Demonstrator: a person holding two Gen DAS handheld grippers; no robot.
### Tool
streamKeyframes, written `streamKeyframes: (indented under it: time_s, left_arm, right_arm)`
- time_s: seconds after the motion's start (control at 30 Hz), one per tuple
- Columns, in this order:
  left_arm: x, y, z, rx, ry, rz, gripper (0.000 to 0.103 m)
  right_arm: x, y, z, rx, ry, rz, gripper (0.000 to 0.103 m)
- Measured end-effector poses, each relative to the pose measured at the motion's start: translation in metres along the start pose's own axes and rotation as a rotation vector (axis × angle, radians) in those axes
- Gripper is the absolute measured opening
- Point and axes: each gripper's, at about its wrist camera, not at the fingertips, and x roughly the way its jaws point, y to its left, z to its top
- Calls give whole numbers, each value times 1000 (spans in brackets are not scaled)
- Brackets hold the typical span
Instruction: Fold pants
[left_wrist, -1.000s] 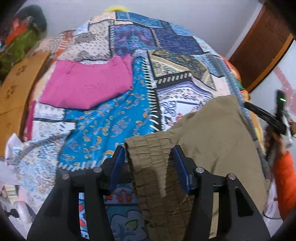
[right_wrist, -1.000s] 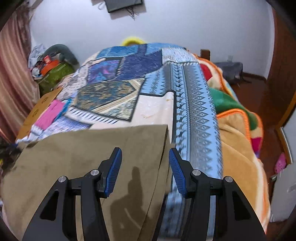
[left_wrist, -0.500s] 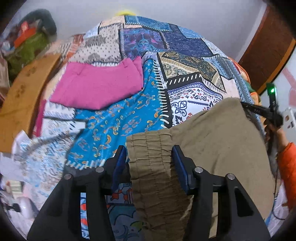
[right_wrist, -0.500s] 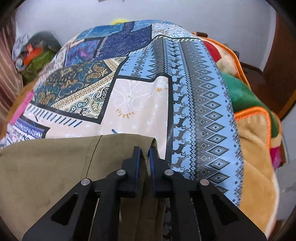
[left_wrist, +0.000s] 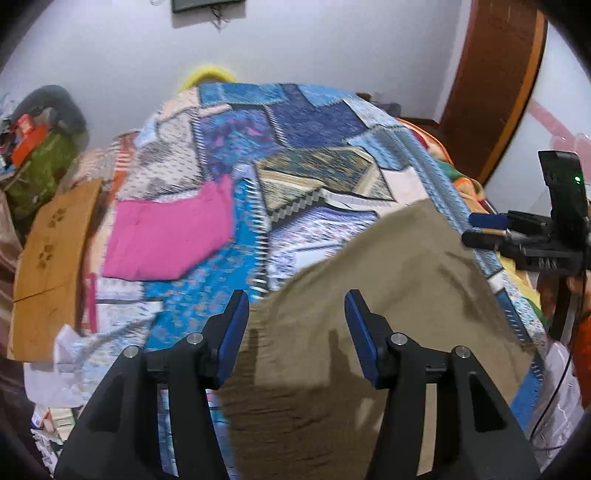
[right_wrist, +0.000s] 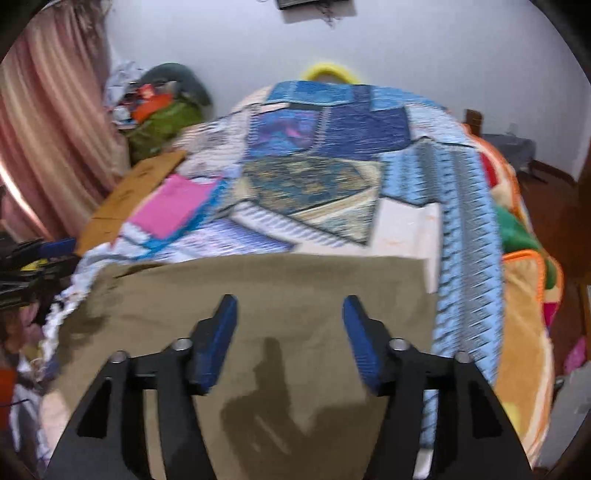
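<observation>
The olive pants (right_wrist: 258, 314) lay flat on the patchwork quilt (right_wrist: 332, 147), filling the lower middle of both views. My right claw (right_wrist: 290, 332) had just been opening, nothing pinched, jaws spread above the cloth. My left claw (left_wrist: 295, 325) hung open over them too. Pink cloth (left_wrist: 170, 240) sat upper left.
</observation>
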Motion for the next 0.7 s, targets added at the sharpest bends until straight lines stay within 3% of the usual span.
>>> streamKeyframes:
  time_s: [0.03,0.13,0.3,0.37,0.47,0.6,0.7]
  left_arm:
    - [6,-5,0,1,20,-17,54]
    - [24,-21,-5,11,79,-67,54]
    - [53,-43,-32,87,171,-48,54]
    - [51,-46,-43,107,154,-27,55]
    - [39,-49,-51,129,146,-19,55]
    - [24,-51,-62,153,135,-14,57]
    - [11,-53,-75,177,106,27,66]
  right_arm:
    - [-1,9,-4,1,8,22,69]
    - [14,29,-8,-23,44,41,72]
    - [47,41,-37,1,164,49,72]
    - [54,46,-53,-12,204,21,72]
    - [41,52,-69,-43,170,-28,81]
    - [24,46,-84,-13,160,-28,81]
    - [10,40,-97,33,152,-12,81]
